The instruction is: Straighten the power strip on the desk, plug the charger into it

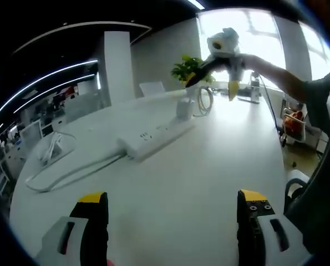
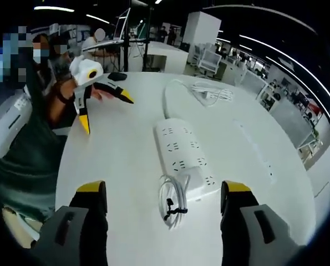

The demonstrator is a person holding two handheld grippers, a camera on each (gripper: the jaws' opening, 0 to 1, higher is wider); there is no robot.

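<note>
White desk, large and rounded. White power strip lies flat mid-desk, angled, its cord running off toward the desk edge. White charger stands touching one end of the strip, its coiled cable bundled beside it. Left gripper hovers over bare desk short of the strip, jaws spread wide, holding nothing. Right gripper is above the charger end, jaws wide apart, nothing held. Potted plant near the far desk edge.
</note>
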